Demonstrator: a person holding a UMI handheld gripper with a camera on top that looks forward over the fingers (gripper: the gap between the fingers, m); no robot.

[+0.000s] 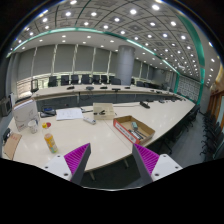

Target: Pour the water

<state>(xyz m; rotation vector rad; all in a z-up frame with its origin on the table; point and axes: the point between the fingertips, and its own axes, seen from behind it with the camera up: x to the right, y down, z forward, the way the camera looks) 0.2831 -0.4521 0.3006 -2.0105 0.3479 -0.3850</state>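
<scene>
My gripper [111, 158] is open and empty, held above the near edge of a long pale table [100, 138]. Its magenta pads [75, 157] stand wide apart with only the table edge and the dark floor between them. A small bottle with yellowish contents [50, 142] stands on the table beyond and to the left of the left finger. A white cup-like object [103, 112] stands farther back near the table's middle. Neither is close to the fingers.
An open cardboard box with reddish sides [130, 127] lies ahead of the right finger. Papers [68, 114] and a blue-white object [25, 116] sit at the far left. Rows of desks and chairs [80, 80] fill the room behind.
</scene>
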